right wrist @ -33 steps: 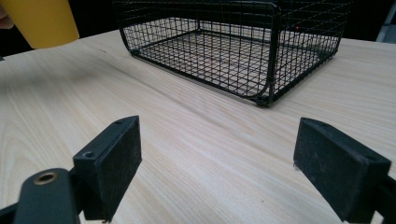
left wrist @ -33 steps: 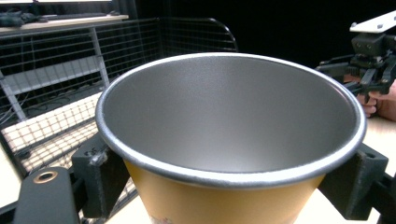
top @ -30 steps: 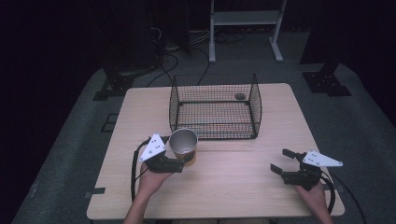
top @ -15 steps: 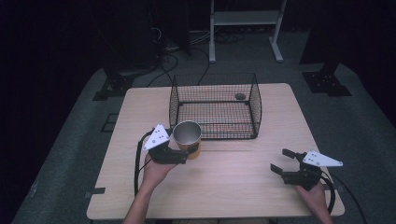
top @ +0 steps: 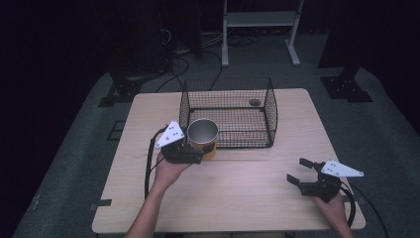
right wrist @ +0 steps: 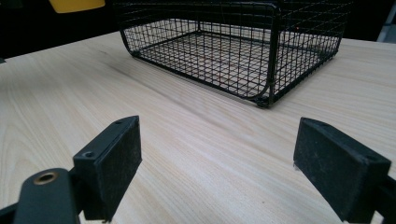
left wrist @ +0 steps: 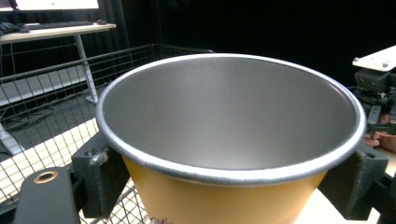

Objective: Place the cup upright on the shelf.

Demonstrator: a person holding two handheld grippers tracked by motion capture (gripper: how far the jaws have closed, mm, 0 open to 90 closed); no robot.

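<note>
A yellow cup (top: 202, 137) with a silver inside hangs upright at the near left corner of a black wire basket (top: 271, 115). My left gripper (top: 198, 154) is shut on its lower wall. In the left gripper view the cup (left wrist: 229, 135) stands between the two black pads (left wrist: 100, 173), and the basket's mesh (left wrist: 42, 116) lies behind it to the left. My right gripper (top: 300, 172) rests open near the table's front right, with nothing between its fingers (right wrist: 113, 157). In the right gripper view the basket (right wrist: 233, 46) lies ahead and the cup's base (right wrist: 77, 4) shows at top left.
A small dark round object (top: 254, 102) lies on the basket's floor at its far right. The wooden table (top: 247, 198) has bare room between the two grippers. Beyond the far edge stand a white frame (top: 257, 20) and dark stands on the floor.
My left gripper has carried the cup forward and a little right, up to the basket's near left corner. The right gripper has stayed still and open.
</note>
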